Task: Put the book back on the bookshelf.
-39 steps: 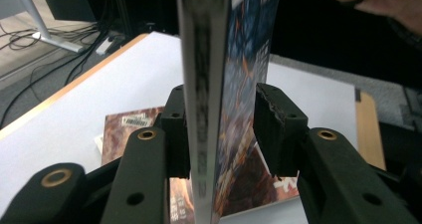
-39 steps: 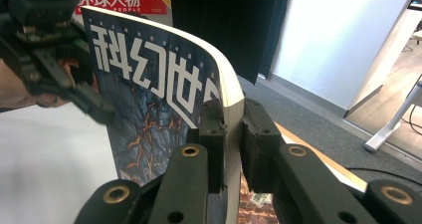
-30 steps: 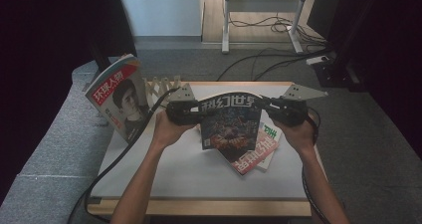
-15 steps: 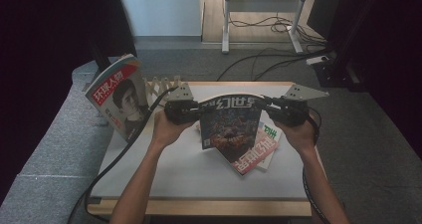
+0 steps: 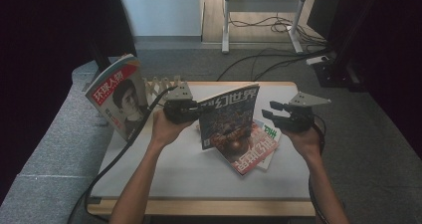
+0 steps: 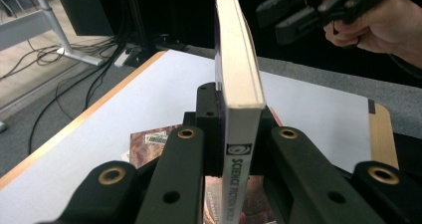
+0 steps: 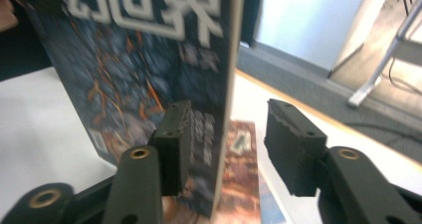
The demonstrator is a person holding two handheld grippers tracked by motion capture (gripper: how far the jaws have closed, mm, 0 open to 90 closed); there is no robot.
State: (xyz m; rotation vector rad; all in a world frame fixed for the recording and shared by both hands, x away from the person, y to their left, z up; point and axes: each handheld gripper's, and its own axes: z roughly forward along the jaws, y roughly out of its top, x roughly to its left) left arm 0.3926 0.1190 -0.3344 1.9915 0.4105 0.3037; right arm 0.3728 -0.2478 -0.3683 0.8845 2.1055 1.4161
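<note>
Handover is the step, we judge. At centre frame our left gripper [image 5: 195,109] clamps the upright magazine [image 5: 230,115] by its spine above the table [image 5: 164,169]; right of it, our right gripper [image 5: 269,112] has just been opening, jaws apart off its edge. Next: carry it left-handed to the rack [image 5: 158,86].

Held upright magazine [image 5: 230,115] above table [image 5: 199,169]; to its left, propped magazine [image 5: 118,95]; beneath and right of it, flat magazines [image 5: 247,152]; behind-left, wooden rack [image 5: 160,84].
</note>
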